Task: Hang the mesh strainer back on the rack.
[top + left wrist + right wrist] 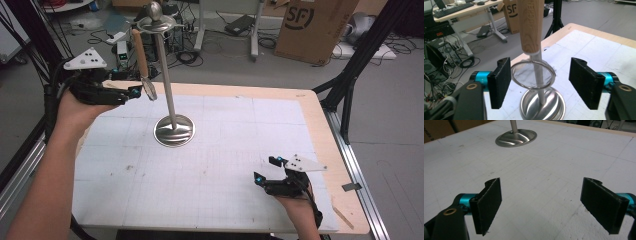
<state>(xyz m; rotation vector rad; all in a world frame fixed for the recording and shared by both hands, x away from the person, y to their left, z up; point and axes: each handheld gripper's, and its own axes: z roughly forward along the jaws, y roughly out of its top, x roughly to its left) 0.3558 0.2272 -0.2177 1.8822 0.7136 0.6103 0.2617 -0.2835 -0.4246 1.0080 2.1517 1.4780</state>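
A small wooden-handled mesh strainer [533, 75] hangs from the metal stand [173, 131] on the counter [210, 175], its ring between the left claw's [544, 82] spread jaws. A careless close could swing it or rock the stand. The right claw [541, 205] hovers open, empty, near the counter's front edge.

tall silver metal stand with round base [174, 131] is the one fixed obstacle on the white gridded counter [225, 165], left of centre, far half. small mesh strainer with wooden handle [141, 57] hangs from its top, on the left side. left gripper [131, 92] raised, jaws wide apart; the strainer ring [533, 75] sits between them in the left gripper view, close to one jaw. right gripper [265, 170] spread wide at the near right, bare counter ahead up to the stand base [516, 137].
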